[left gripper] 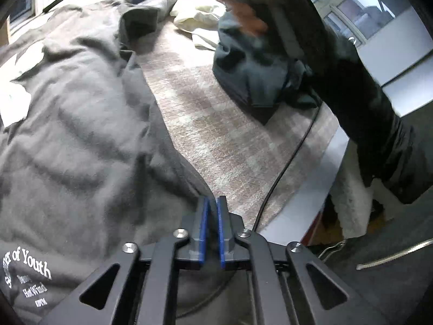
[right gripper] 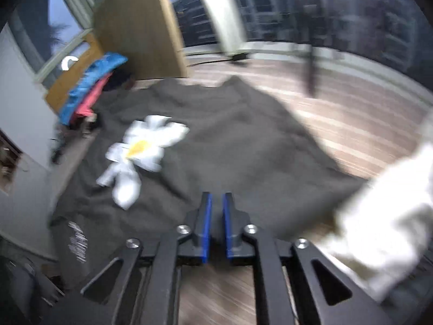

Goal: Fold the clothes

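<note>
The left gripper [left gripper: 213,203] points steeply down at the near edge of a grey T-shirt [left gripper: 81,124], its blue pads almost together with only a thin slit between them; the shirt's edge lies right at the tips, but whether any cloth is pinched there cannot be told. White lettering [left gripper: 28,276] is printed on the shirt close to the gripper's frame. The shirt is spread, wrinkled, over a pale checked cloth [left gripper: 216,130] that covers the surface, and a thin black cable [left gripper: 286,168] runs across that cloth just beside the gripper. Farther on lies a bundle of dark blue-grey clothing [left gripper: 251,73], with a blurred hand [left gripper: 249,13] and a dark sleeve [left gripper: 365,103] above it, and beyond that some cream fabric [left gripper: 197,16] by the window. In the right wrist view, which is smeared, the right gripper [right gripper: 216,203] hangs over the same shirt with its pads set a little apart and nothing visibly between them. Past the tips the shirt shows a white flower print with a yellow centre [right gripper: 143,149]. A white blurred mass [right gripper: 387,216] fills the near right. At the far left stand blue and red fabrics [right gripper: 89,86] beside a wooden panel [right gripper: 140,27], with windows behind.
</note>
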A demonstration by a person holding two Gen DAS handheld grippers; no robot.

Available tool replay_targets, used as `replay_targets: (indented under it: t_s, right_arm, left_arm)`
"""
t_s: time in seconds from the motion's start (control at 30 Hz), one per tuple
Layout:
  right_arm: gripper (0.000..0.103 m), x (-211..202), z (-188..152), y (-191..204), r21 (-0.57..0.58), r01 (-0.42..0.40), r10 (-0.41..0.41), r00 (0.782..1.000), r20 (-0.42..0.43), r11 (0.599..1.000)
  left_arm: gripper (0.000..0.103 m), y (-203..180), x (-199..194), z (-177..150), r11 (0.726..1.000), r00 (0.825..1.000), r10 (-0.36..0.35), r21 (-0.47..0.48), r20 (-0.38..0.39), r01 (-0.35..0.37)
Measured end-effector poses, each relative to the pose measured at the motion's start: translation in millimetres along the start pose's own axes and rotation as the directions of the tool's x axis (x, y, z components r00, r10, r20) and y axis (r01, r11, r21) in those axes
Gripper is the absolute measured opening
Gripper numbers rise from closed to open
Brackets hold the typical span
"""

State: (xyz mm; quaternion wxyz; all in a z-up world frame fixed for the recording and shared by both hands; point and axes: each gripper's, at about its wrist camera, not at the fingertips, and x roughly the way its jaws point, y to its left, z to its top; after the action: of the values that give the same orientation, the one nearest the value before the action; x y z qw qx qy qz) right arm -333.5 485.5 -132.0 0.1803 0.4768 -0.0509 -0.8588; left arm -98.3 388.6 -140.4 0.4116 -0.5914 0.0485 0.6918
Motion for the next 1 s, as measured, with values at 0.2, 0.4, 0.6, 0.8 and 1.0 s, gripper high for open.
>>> replay_targets:
  t_s: [0.2, 0.4, 0.6, 0.8, 1.0]
  right_arm:
    - [0.034, -4, -31, -31, 0.117, -0.047, 0.054, 0.997, -0.054, 0.992]
    - [0.037, 12, -37, -16, 0.190, -0.199, 0.215, 0.974, -0.070, 0.961]
    - [0.048, 31, -22, -21, 0.248, -0.175, 0.184, 0.983, -0.014, 0.953]
    - [0.004, 38, -8, -15, 0.208, -0.122, 0.112, 0.992, 0.062, 0.971]
    - [0.007, -2, 14, -4, 0.086, 0.021, -0.030, 0.994, 0.103, 0.996]
  left_arm:
    - [0.010, 1, -8, -3, 1.000, 1.000, -0.003, 0.023, -0.024, 0.004]
    - [0.010, 5, 5, 1, 1.000, 0.999, -0.001, 0.000, -0.034, 0.001]
    - [0.014, 2, 22, 11, 0.998, 0.997, 0.062, -0.009, -0.047, -0.062]
    - [0.003, 0, 31, 9, 0.996, 0.997, 0.074, 0.045, -0.020, -0.073]
    - [0.002, 9, 33, 12, 1.000, 0.999, -0.019, 0.002, -0.037, 0.019]
